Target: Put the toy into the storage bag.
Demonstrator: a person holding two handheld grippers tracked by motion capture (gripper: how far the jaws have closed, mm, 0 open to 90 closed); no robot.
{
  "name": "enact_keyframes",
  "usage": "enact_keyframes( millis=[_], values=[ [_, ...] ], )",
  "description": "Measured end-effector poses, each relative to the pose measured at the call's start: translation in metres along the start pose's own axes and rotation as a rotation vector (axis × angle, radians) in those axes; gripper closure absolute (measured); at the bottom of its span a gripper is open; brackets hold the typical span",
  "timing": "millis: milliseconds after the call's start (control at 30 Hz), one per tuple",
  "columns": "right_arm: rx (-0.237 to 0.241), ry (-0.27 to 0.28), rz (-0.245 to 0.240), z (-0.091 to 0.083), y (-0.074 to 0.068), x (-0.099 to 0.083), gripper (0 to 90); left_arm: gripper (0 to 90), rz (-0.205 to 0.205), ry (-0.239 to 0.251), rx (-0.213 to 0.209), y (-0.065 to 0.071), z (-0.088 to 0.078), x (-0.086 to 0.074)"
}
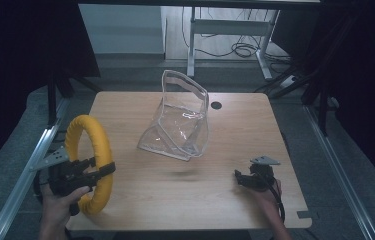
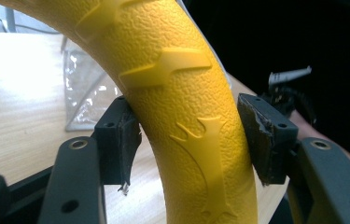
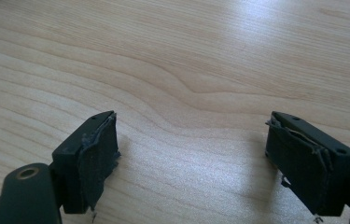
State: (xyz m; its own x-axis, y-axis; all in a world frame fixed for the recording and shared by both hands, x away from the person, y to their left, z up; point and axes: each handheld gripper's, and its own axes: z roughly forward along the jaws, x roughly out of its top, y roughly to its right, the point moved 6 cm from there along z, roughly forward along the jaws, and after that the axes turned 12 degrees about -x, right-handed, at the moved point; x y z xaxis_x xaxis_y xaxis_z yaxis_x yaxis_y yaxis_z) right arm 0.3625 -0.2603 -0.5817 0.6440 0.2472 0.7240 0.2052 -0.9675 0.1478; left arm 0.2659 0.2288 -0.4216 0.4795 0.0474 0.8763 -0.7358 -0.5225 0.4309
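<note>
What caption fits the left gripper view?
Left tool clamps a bumpy yellow ring above the wooden table.

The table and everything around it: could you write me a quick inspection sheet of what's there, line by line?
Surface: wooden table, round hole near the far edge.
Job's things: yellow ring held upright at the left; clear plastic bag standing open mid-table.
Clutter: nothing seen.
Grippers: left gripper closed on the ring; right gripper open over bare wood.
Cables: one trails from the right gripper; more on the floor beyond.
Surroundings: desk frame behind, dark curtains at the sides.
</note>
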Motion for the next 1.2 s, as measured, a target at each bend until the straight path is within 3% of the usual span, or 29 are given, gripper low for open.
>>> enact_keyframes(
  millis=[133, 333, 667, 800, 933, 1200],
  values=[
    [0.001, -0.001, 0.001, 0.0, 0.0, 0.0, 17.0, 41.3, -0.012, 0.06, 0.019, -0.003, -0.013, 0.004],
    [0.001, 0.001, 0.004, 0.0, 0.0, 0.0, 17.1, 41.8, 0.019, 0.133, 0.051, -0.002, -0.021, 0.01],
    [-0.004, 0.0, 0.004, 0.0, 0.0, 0.0, 17.6, 42.2, 0.029, 0.23, 0.02, 0.001, -0.021, 0.015],
    [-0.004, 0.0, 0.004, 0.0, 0.0, 0.0, 17.6, 42.2, 0.041, 0.284, 0.047, 0.002, -0.02, 0.017],
    [-0.004, 0.001, 0.003, 0.0, 0.001, 0.0, 17.6, 42.3, 0.055, 0.301, 0.079, 0.002, -0.019, 0.018],
    [-0.004, 0.0, 0.004, 0.0, 0.0, 0.0, 17.6, 42.3, 0.055, 0.34, 0.085, 0.004, -0.019, 0.02]
  ],
)
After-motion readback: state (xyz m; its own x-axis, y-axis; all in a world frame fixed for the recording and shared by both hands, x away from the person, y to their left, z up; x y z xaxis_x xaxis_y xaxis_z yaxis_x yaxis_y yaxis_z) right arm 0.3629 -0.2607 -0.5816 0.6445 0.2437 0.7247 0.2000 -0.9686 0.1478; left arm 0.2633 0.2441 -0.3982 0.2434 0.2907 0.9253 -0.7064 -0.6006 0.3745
